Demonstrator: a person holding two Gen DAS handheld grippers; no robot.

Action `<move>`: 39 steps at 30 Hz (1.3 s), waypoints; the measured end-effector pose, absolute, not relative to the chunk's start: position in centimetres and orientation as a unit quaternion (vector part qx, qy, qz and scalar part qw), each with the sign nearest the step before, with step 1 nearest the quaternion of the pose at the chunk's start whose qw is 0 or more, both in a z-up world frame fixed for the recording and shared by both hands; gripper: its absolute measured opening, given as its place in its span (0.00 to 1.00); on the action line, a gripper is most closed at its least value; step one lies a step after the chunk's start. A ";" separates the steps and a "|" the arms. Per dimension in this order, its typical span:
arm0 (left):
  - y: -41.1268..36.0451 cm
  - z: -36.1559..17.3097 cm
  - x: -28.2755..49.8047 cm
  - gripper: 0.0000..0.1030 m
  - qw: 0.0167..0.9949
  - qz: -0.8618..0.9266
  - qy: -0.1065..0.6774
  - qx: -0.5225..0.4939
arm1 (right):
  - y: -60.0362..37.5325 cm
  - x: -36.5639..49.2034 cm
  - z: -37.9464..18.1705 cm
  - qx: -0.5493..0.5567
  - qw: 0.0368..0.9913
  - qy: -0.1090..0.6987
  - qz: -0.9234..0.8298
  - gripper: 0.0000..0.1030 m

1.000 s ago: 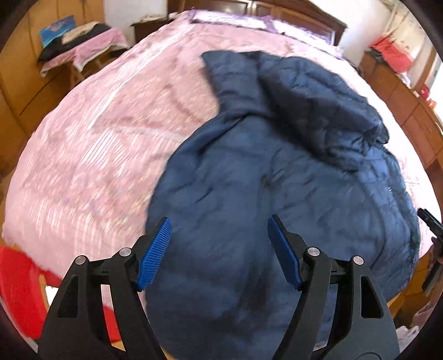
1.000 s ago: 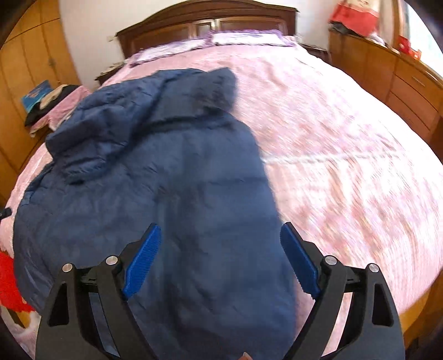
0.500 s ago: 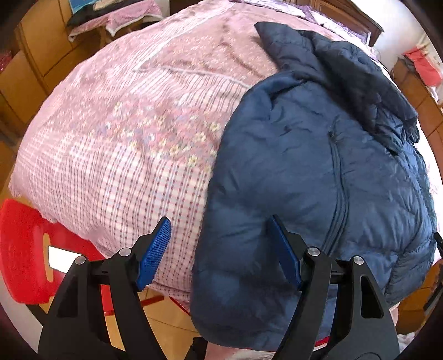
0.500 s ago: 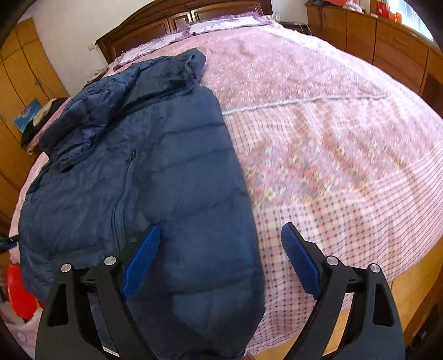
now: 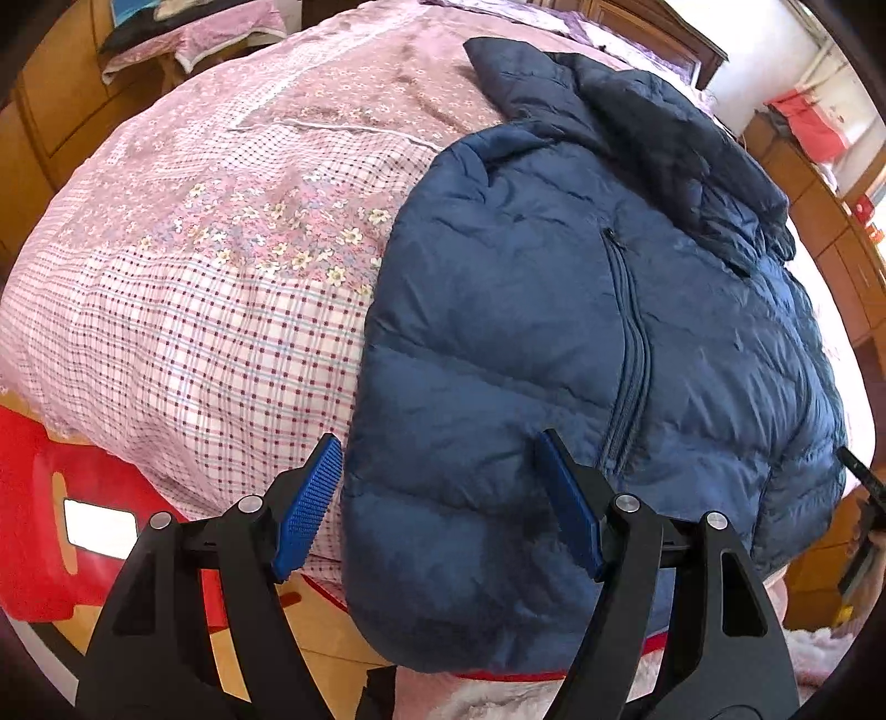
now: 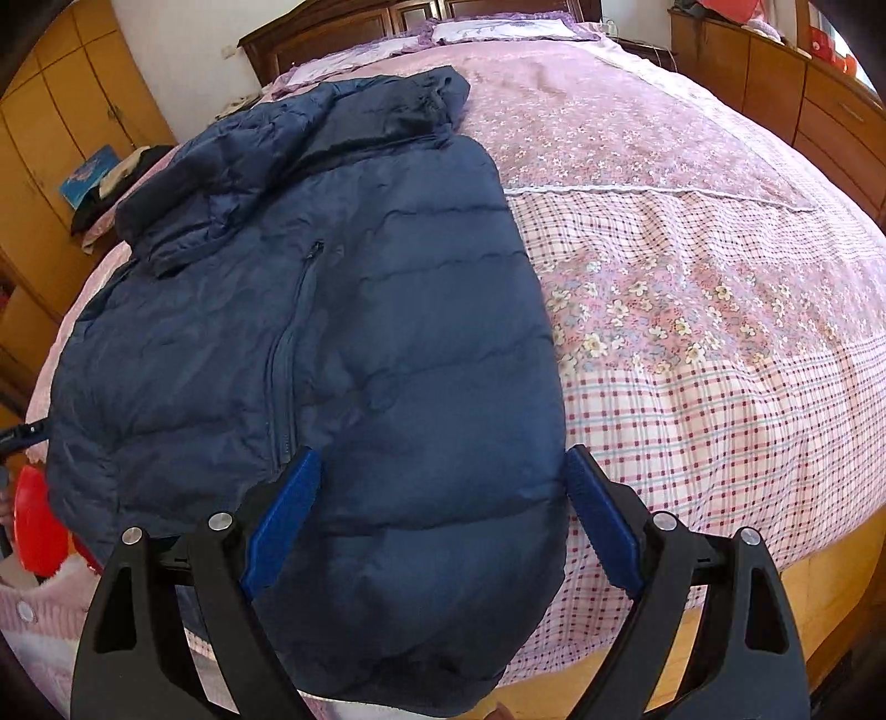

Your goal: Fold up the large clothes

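Observation:
A large navy puffer jacket (image 5: 554,332) lies zipped, front up, on the pink bed, its hem hanging over the near edge and its collar toward the headboard. It also shows in the right wrist view (image 6: 360,360). My left gripper (image 5: 443,498) is open and empty above the jacket's left hem corner. My right gripper (image 6: 443,515) is open and empty above the jacket's right hem corner. The jacket's sleeves are not visible.
The bed (image 5: 194,304) has a pink floral and checked cover (image 6: 720,332). A red plastic stool (image 5: 44,526) stands left of the bed's foot. Wooden wardrobes (image 6: 50,183) stand on the left and drawers (image 6: 803,99) on the right. The headboard (image 6: 343,27) is far back.
Both grippers pulled back and lower toward the bed's foot. The jacket's hem and the bed edge now sit between the open jaws. The jacket has not moved.

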State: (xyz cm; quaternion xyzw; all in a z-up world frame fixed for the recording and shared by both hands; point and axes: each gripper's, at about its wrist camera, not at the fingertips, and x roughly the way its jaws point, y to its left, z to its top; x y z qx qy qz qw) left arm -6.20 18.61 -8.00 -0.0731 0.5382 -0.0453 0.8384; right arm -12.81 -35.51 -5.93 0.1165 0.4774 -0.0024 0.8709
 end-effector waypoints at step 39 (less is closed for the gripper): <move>16.7 -10.8 -7.6 0.71 0.800 -0.110 0.565 -0.168 | -34.4 -14.9 -6.7 0.164 0.859 0.481 0.067 0.69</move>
